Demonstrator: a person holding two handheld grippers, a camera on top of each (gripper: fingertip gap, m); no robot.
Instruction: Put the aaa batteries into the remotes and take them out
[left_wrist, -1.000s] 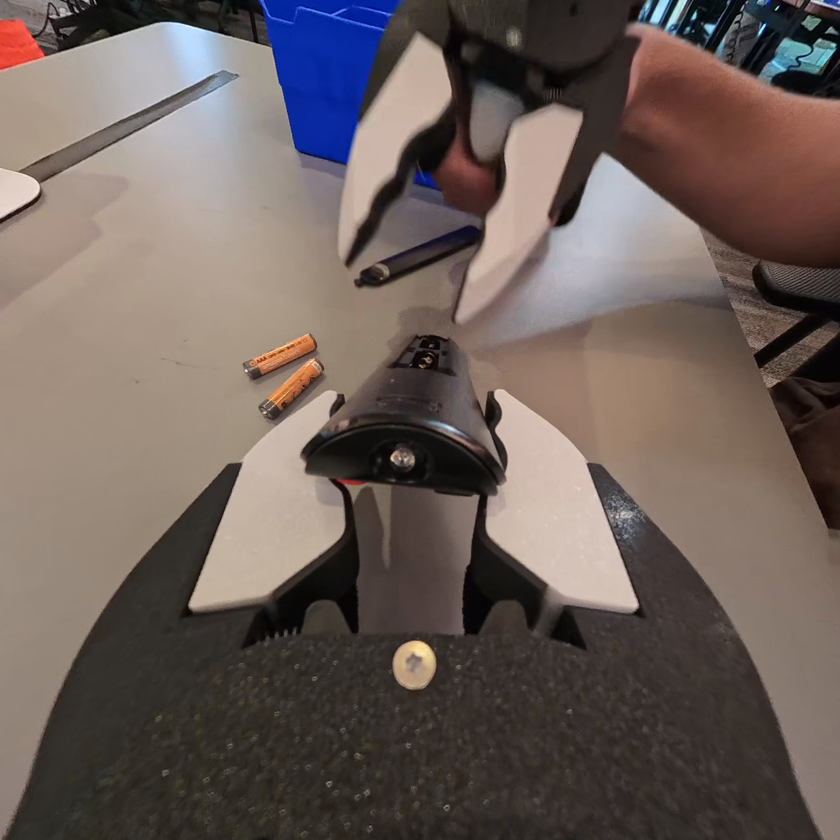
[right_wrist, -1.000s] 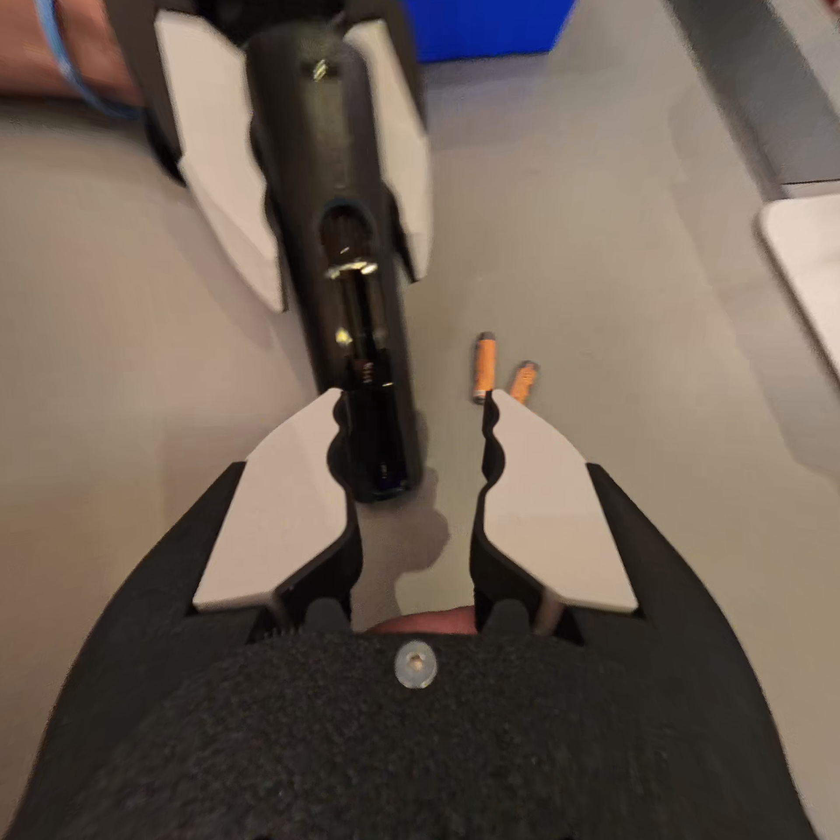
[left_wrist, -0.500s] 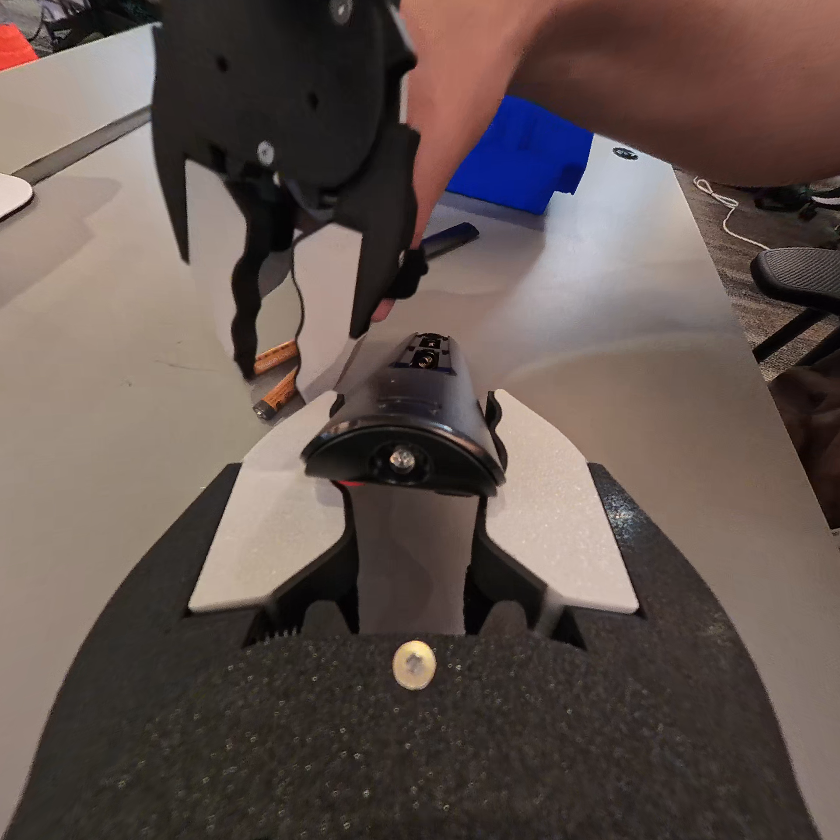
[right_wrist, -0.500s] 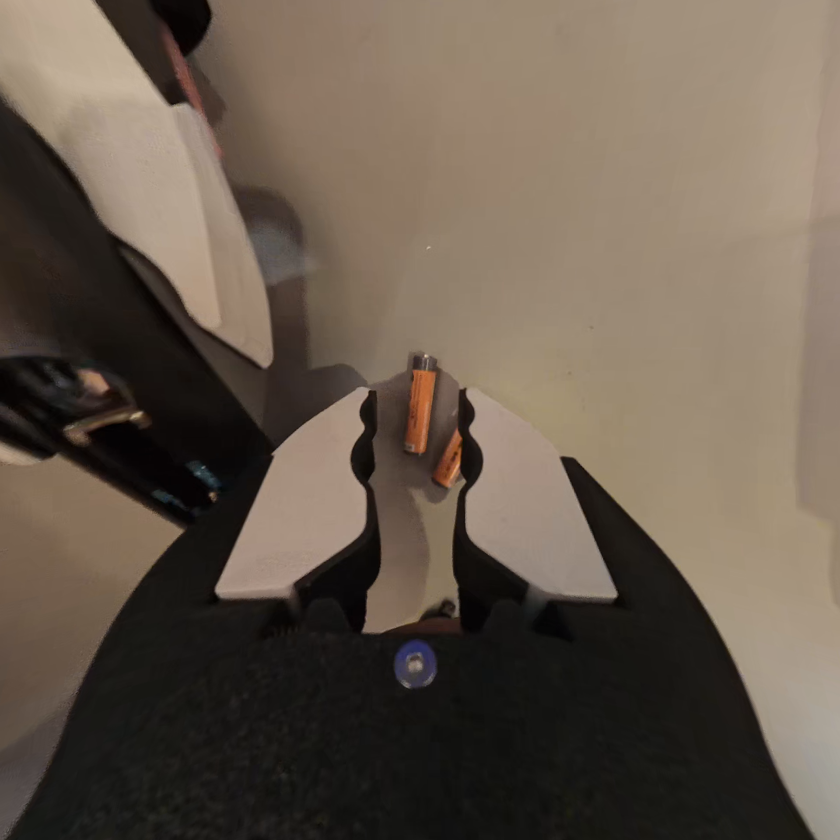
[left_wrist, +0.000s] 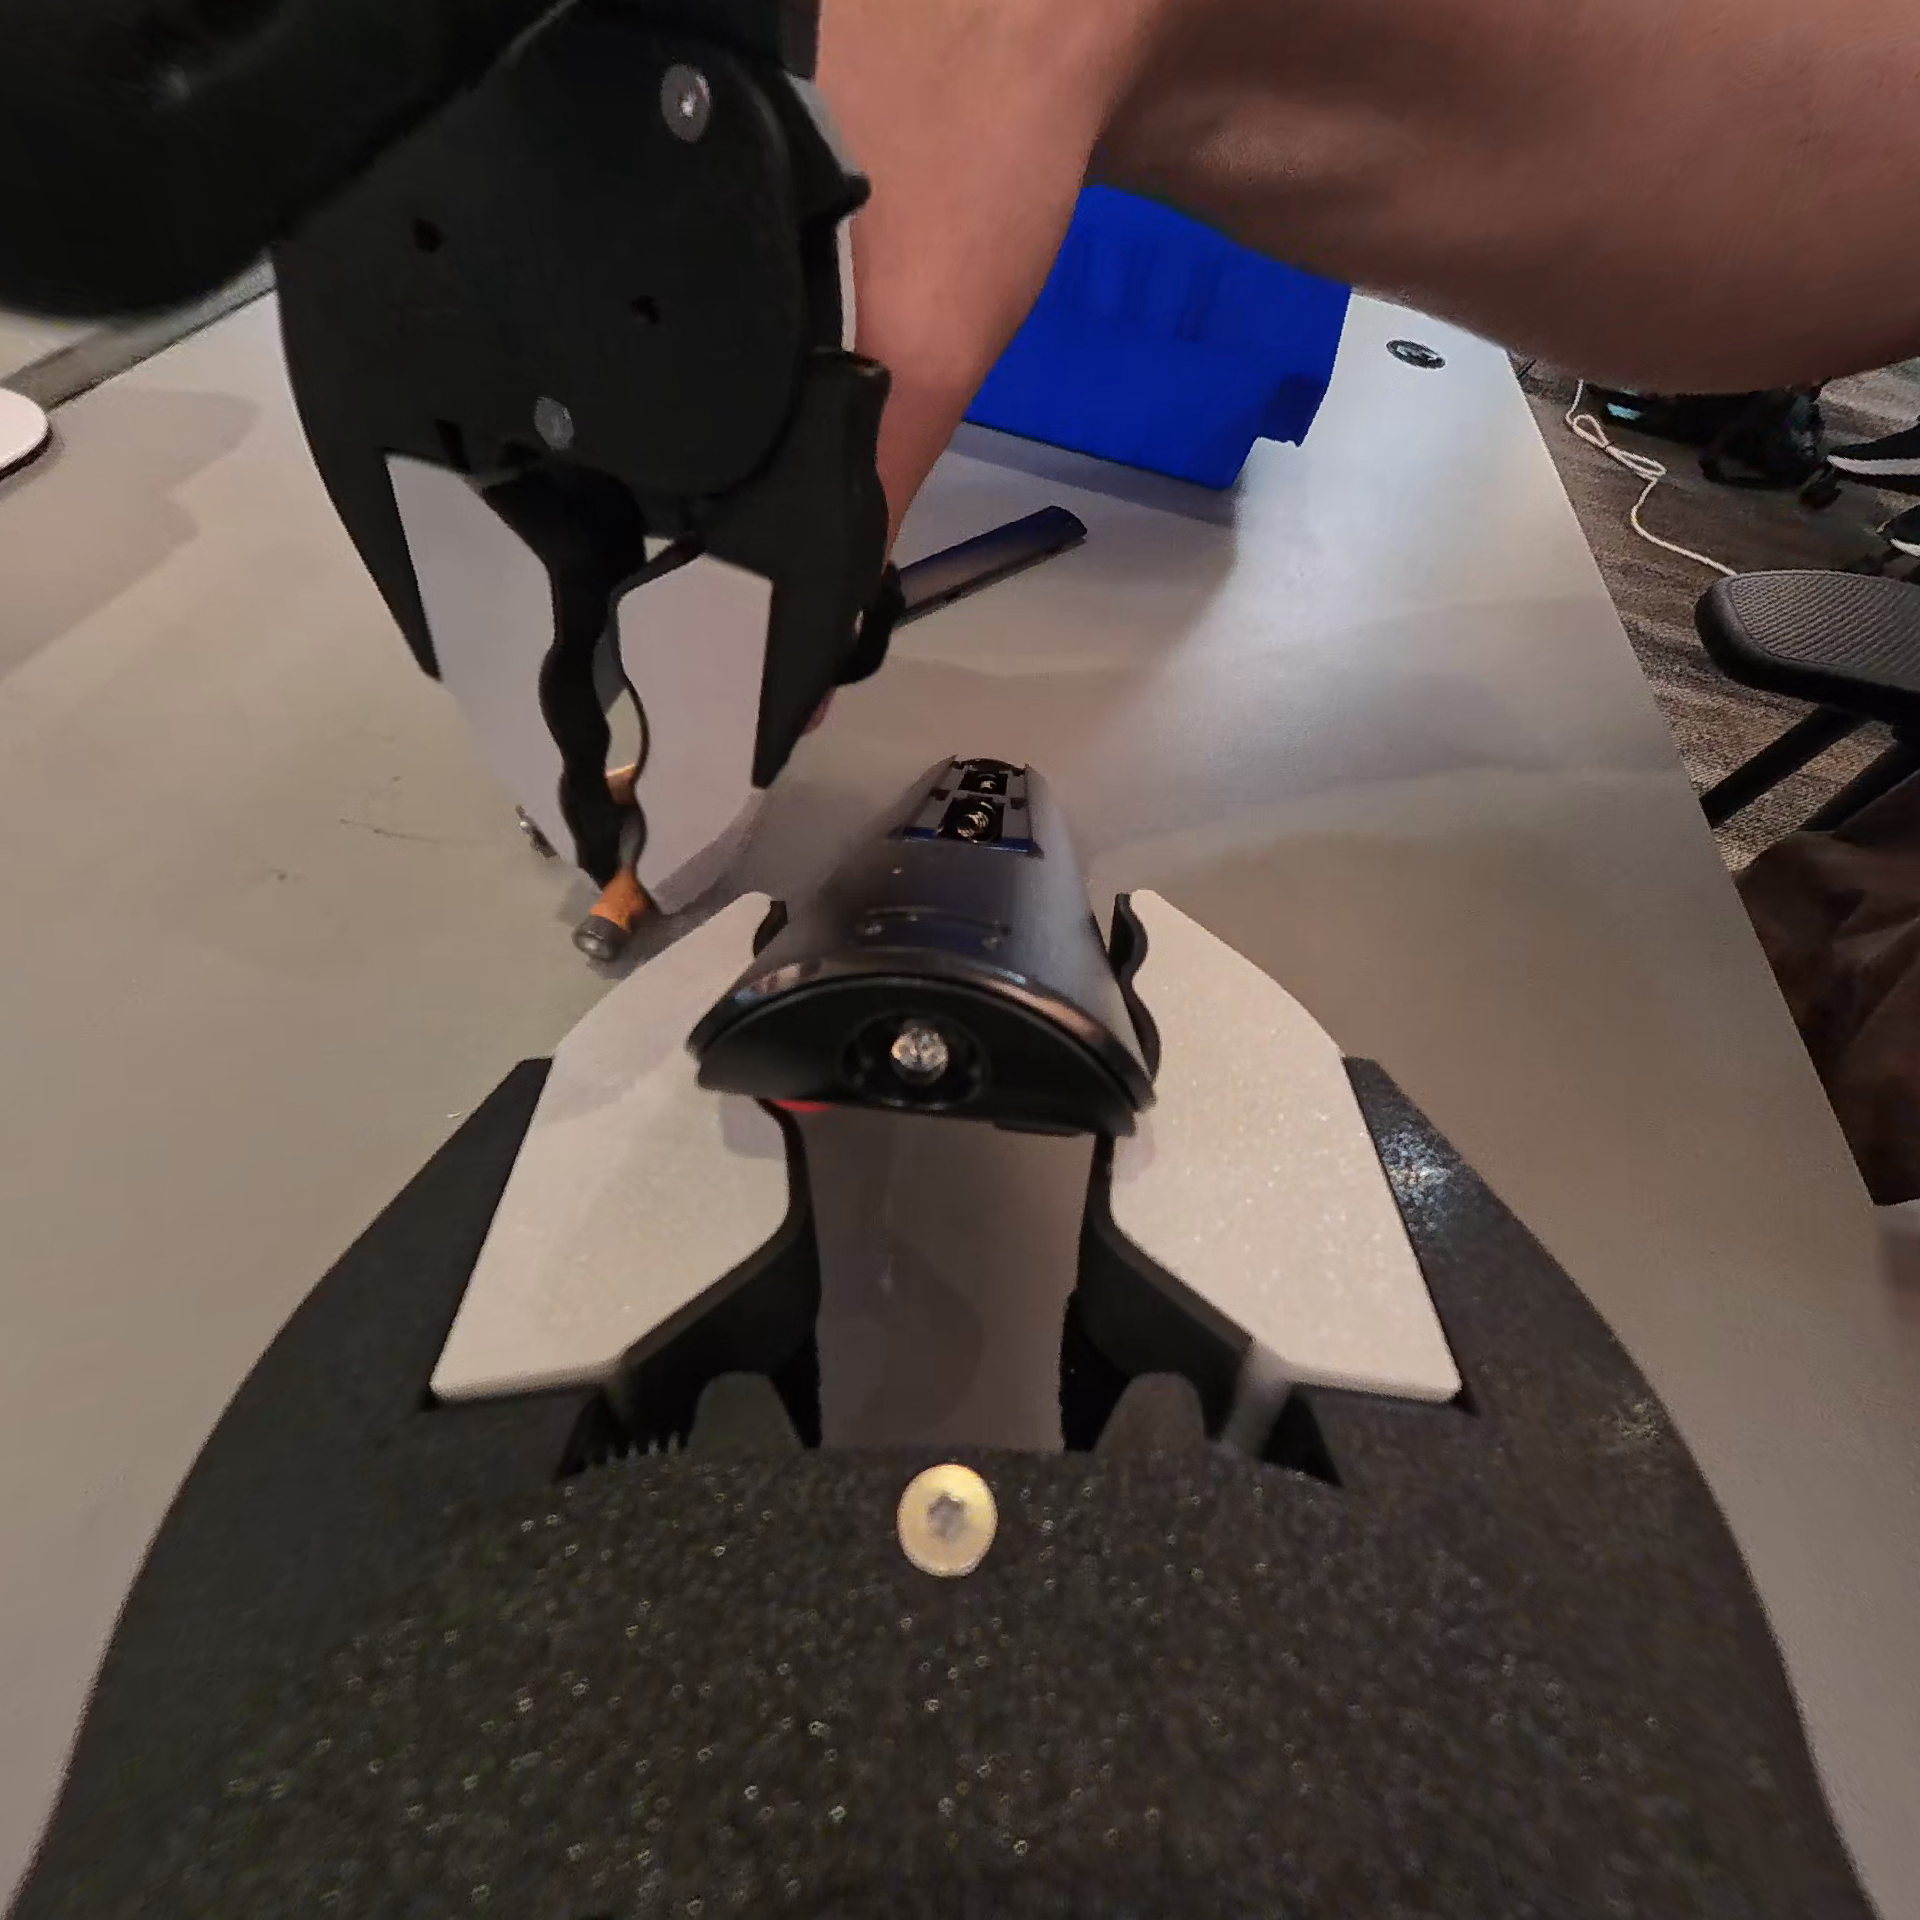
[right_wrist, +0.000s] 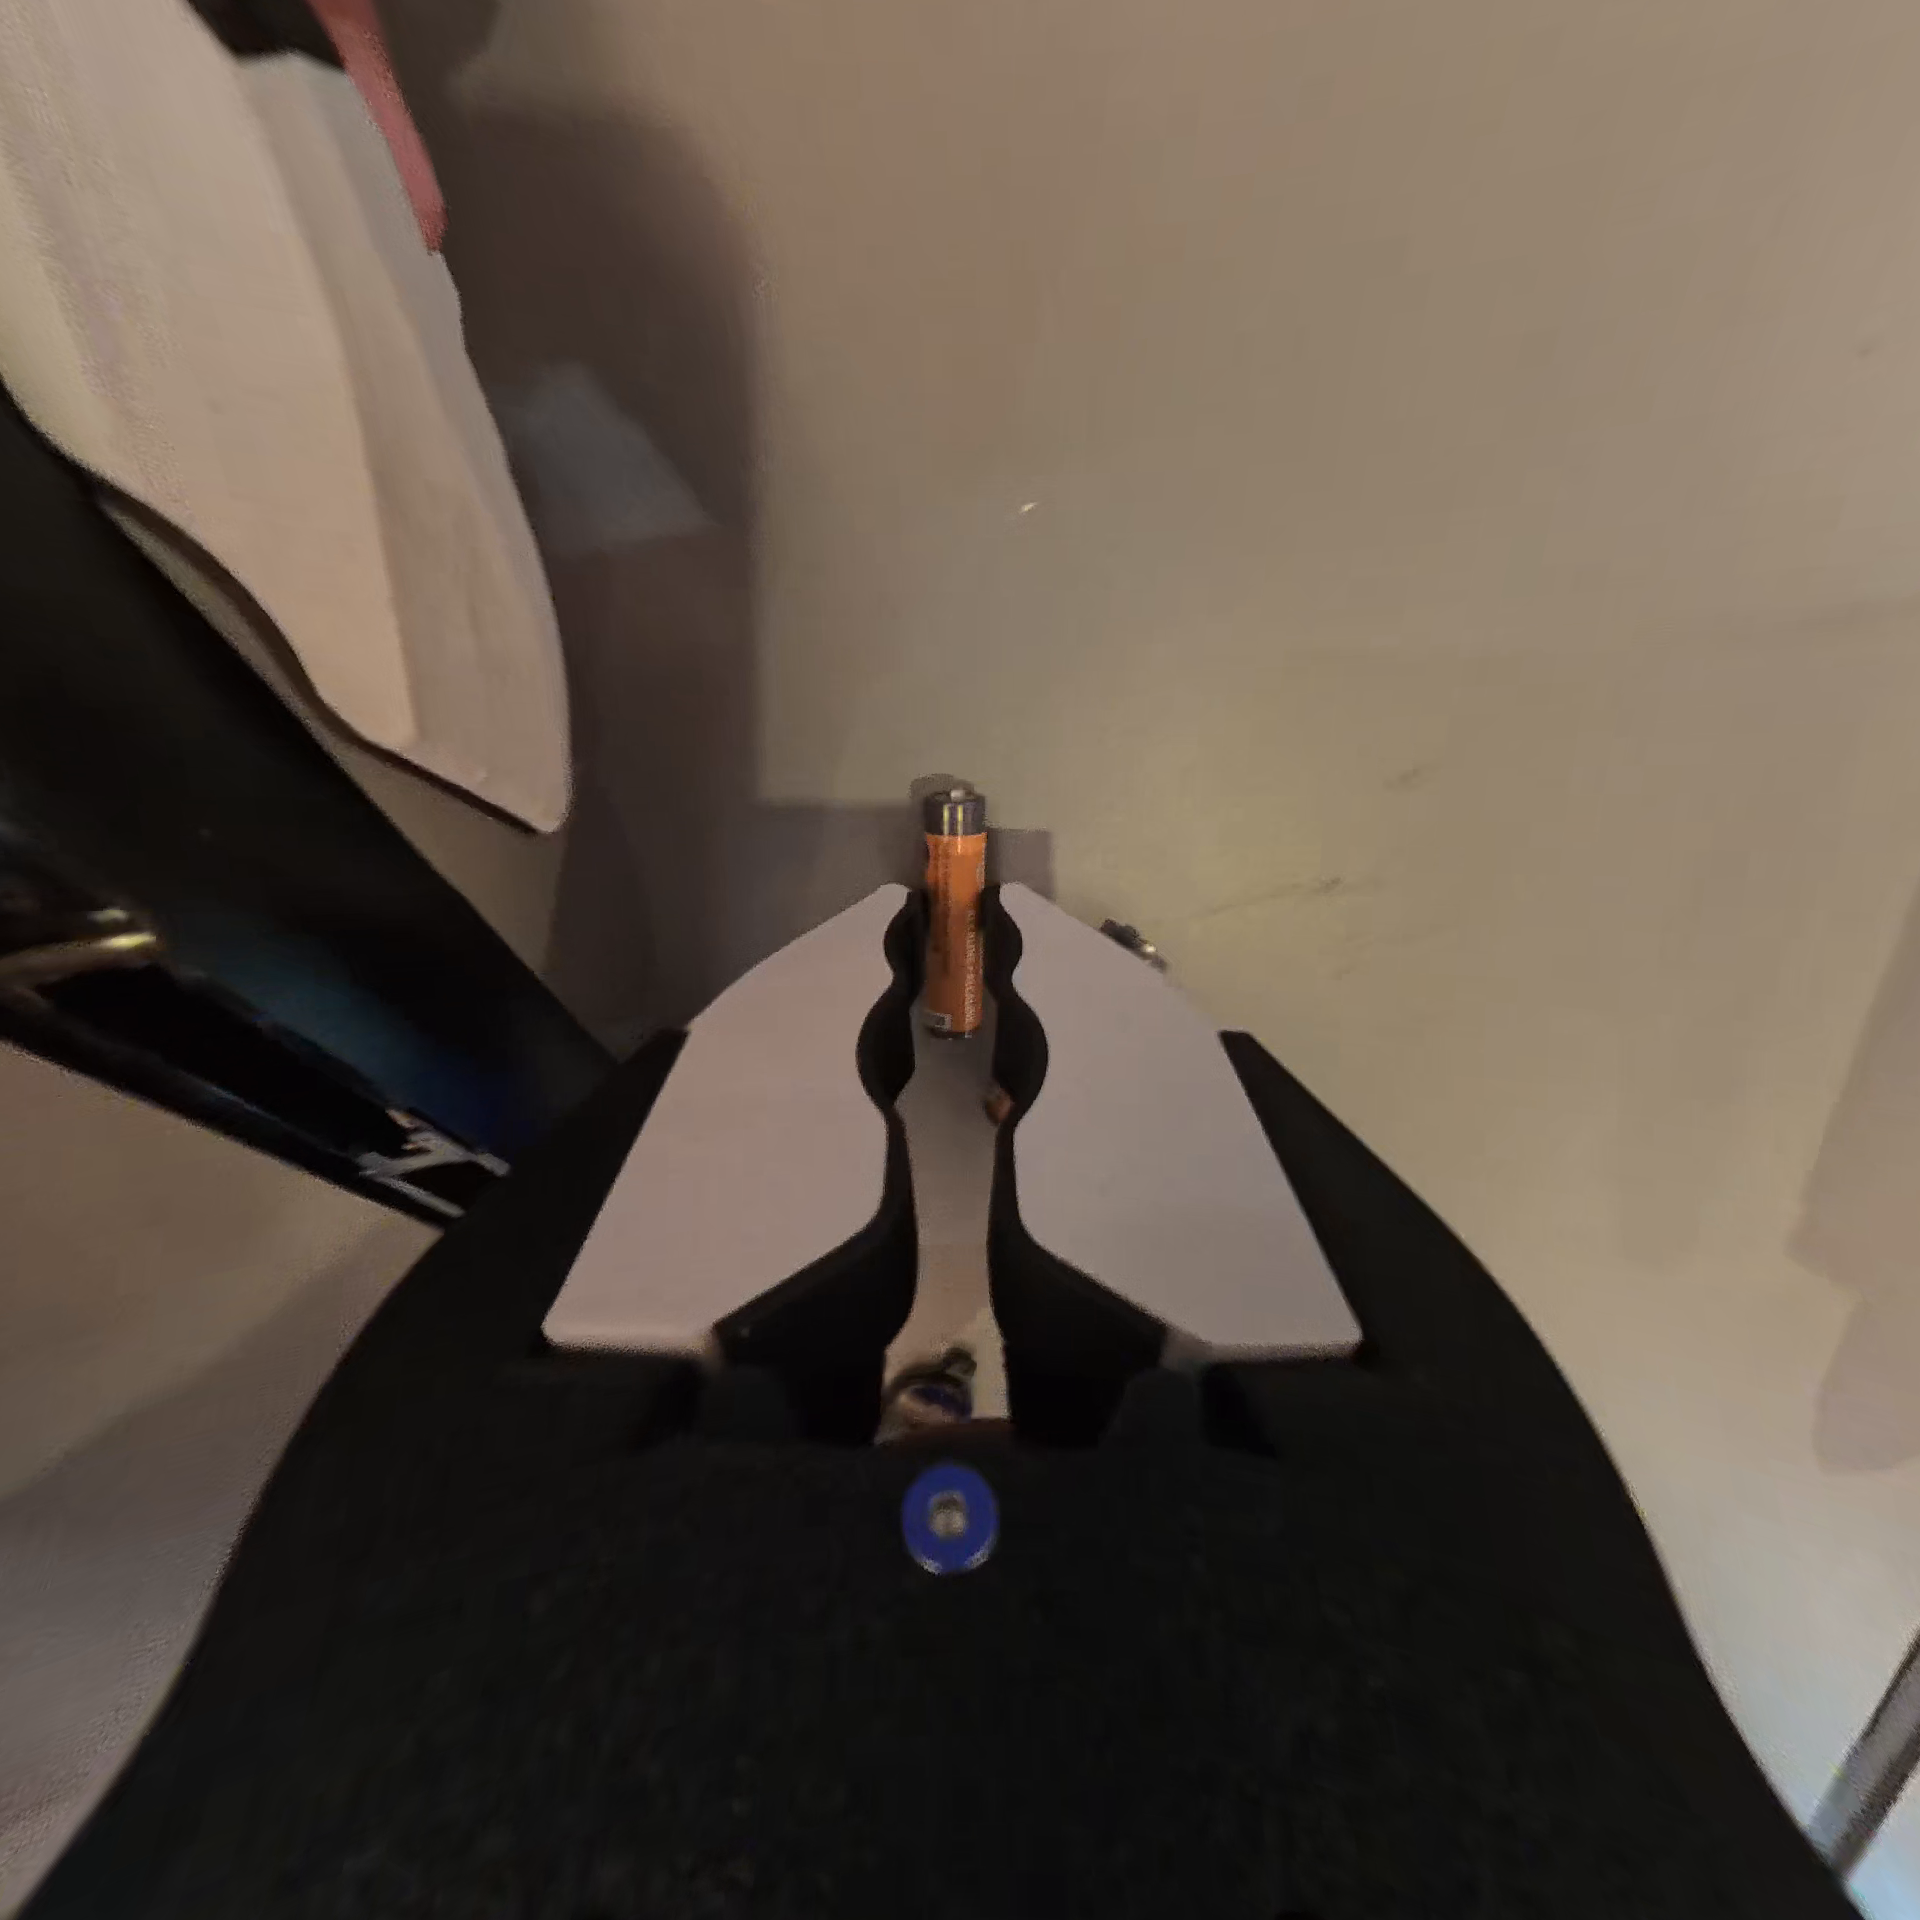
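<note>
My left gripper (left_wrist: 945, 906) is shut on a black remote (left_wrist: 925, 966) and holds it level, back side up. The remote's open battery compartment (left_wrist: 982, 805) looks empty. My right gripper (right_wrist: 954, 906) points down at the table, left of the remote. Its fingers are closed around one orange AAA battery (right_wrist: 954, 914), which lies along them on the table. It also shows in the left wrist view (left_wrist: 613, 904). A second battery (right_wrist: 1127, 940) lies just beside it, mostly hidden behind the right finger. The right gripper also shows in the left wrist view (left_wrist: 603, 831).
A long dark battery cover (left_wrist: 987, 551) lies on the grey table (left_wrist: 1299, 727) beyond the remote. A blue bin (left_wrist: 1164, 343) stands at the back. A person's forearm (left_wrist: 1403, 156) crosses the top. An office chair (left_wrist: 1818, 634) stands off the table's right edge.
My right gripper has swung from over the remote to the batteries on the left, come down, and narrowed its fingers around one battery. My left gripper and the remote have stayed still.
</note>
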